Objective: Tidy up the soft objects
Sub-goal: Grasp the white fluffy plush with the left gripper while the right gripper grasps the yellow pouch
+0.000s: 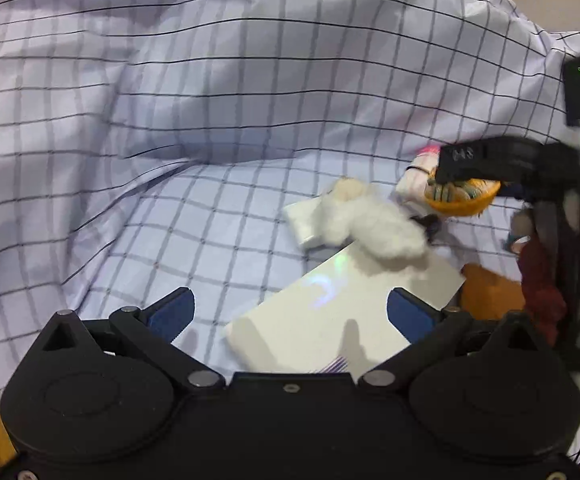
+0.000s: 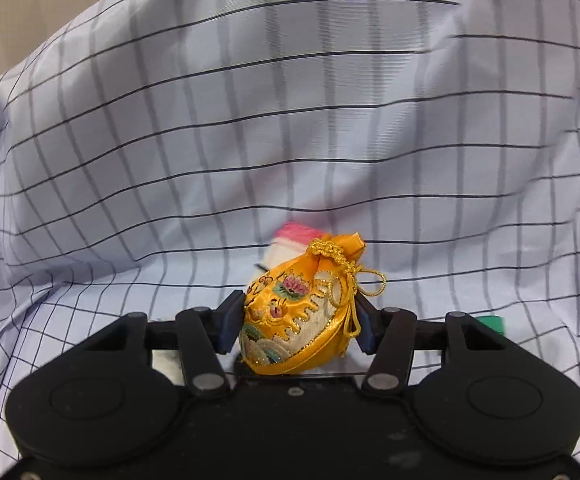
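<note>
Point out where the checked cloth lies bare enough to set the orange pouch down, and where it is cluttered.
Free: the flat checked cloth left of the white box and below the raised fold.

Crowded: the right side, where the fluffy white toy, the small white packet and the pink-and-white item cluster by the right gripper, which clamps the orange pouch.

The left gripper is open.

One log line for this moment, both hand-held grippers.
left hand-held gripper: open, over white box | right hand-held gripper: shut on orange pouch | white plush: on box | checked cloth: underneath
</note>
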`<state>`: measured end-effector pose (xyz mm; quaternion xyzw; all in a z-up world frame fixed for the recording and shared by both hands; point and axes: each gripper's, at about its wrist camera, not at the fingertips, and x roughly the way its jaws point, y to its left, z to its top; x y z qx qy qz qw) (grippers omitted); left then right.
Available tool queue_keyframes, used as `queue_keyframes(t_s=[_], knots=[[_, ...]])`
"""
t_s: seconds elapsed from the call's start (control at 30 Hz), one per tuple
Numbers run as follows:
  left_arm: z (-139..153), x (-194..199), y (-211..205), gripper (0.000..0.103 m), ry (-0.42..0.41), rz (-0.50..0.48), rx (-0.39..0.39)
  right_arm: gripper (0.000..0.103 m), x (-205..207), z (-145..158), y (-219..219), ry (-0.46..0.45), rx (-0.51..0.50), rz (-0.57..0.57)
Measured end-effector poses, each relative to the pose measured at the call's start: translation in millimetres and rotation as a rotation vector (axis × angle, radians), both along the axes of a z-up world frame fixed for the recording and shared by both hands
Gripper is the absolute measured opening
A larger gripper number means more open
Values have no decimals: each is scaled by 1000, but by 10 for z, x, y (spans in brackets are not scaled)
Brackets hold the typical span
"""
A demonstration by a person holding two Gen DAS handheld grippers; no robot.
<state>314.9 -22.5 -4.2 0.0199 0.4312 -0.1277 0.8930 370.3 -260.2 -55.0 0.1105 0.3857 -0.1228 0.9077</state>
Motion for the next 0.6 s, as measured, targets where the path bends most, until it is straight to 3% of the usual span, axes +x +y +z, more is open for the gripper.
queue_keyframes(t_s=[0.37,0.6], knots=[[79,486,-416,99,21,-10,-68,54,-233,-63,-336,-3,29,-41],[-137,790,-609,99,88,2,-33,54,-363,-89,-411,-11,47,-27]])
